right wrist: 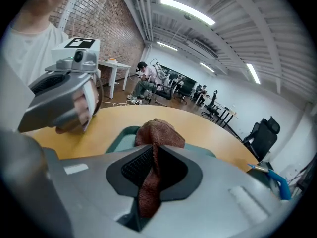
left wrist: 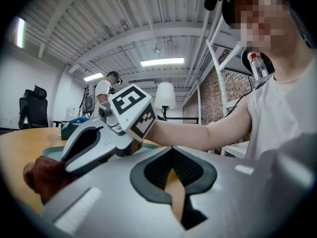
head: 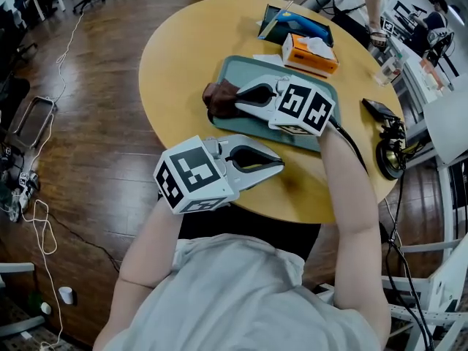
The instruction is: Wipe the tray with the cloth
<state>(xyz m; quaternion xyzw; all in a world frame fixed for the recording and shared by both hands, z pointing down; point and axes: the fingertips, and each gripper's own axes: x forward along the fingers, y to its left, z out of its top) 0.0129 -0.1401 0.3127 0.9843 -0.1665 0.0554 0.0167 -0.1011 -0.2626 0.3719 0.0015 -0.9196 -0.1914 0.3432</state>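
Note:
A teal tray (head: pixel 243 70) lies on the round yellow table (head: pixel 183 57). My right gripper (head: pixel 235 98) reaches over it from the right and is shut on a brown cloth (head: pixel 218 98), which rests bunched at the tray's left end. In the right gripper view the cloth (right wrist: pixel 157 133) runs between the jaws and spills beyond them over the tray (right wrist: pixel 120 139). My left gripper (head: pixel 281 162) hovers at the table's near edge just in front of the tray, jaws shut with nothing between them. The left gripper view shows the cloth (left wrist: pixel 42 176) under the right gripper (left wrist: pixel 65 164).
Behind the tray stand an orange tissue box (head: pixel 311 54) and a dark box with a blue item (head: pixel 296 23). A phone (head: pixel 380 110) and a coiled cable (head: pixel 391 156) lie at the right edge. Another person (head: pixel 373 6) stands beyond the table.

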